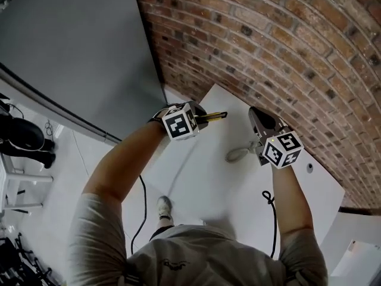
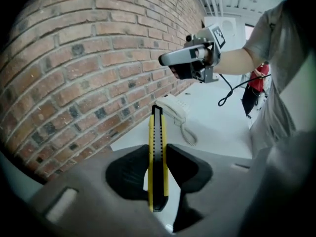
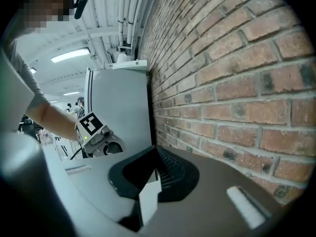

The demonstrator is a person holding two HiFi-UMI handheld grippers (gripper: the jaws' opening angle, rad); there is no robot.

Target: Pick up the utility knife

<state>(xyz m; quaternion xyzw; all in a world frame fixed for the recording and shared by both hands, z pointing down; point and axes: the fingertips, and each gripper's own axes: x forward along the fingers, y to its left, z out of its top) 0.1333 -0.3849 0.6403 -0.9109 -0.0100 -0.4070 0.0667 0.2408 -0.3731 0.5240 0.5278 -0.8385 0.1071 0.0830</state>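
Clearly the left gripper (image 2: pixel 157 152) has its fingers clamped on the yellow utility knife (image 2: pixel 157 130), whose long axis runs straight out along them, held above the white surface (image 1: pixel 202 183), while the right gripper (image 3: pixel 154 171) beyond pinches together on nothing.

Soft, even indoor light, no hard shadows. Glare off ceiling strip lights (image 3: pixel 69 56) in right gripper view. Strong fisheye: brick wall (image 2: pixel 74 68) bows, corners vignette black. Near-lens body of left hand-held gripper (image 2: pixel 157 149) is blurred.
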